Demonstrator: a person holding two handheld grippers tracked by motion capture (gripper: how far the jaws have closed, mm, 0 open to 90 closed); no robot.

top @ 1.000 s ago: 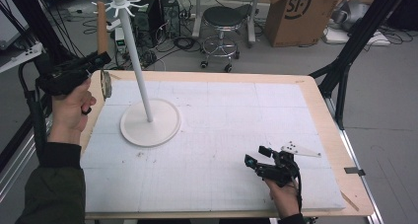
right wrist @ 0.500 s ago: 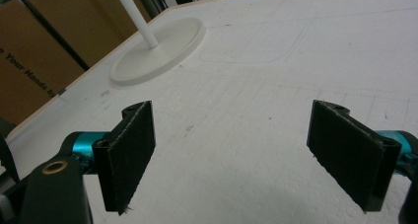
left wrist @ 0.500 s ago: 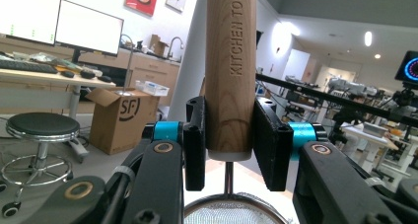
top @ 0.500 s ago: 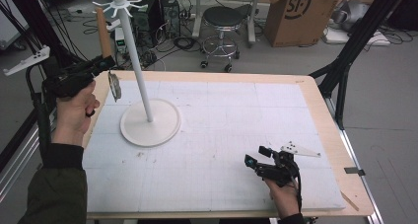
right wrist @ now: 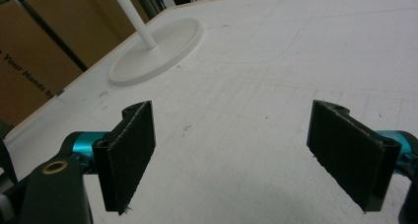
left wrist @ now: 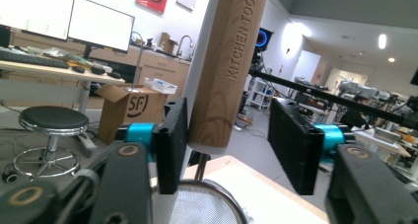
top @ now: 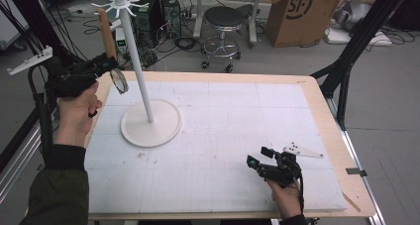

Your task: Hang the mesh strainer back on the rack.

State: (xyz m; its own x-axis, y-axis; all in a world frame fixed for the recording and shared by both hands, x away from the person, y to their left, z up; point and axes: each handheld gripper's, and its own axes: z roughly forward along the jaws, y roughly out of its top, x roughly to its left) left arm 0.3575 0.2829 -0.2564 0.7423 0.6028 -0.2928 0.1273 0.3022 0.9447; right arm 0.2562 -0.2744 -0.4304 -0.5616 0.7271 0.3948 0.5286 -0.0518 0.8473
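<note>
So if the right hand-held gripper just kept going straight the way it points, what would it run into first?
Probably nothing soon: the right hand-held gripper stands open over the bare white mat. Farther along its line sits the round base of the white stand, a little left of centre, so it might pass it.

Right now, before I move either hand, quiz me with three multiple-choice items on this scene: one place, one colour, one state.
1. Where is the wooden-handled strainer?
A. Upright beside the rack's pole, handle up
B. Flat on the mat
C. On the stool

2. What colour is the hook rack?
A. Black
B. White
C. Red

3. How do the right gripper jaws stand?
A. Shut on the strainer
B. Shut on the pole
C. Open, nothing between them

Answers: 1 A, the handle rises next to the pole in the high view. 2 B, base, pole and hooks are all white. 3 C, bare mat shows between the two jaws.
</note>
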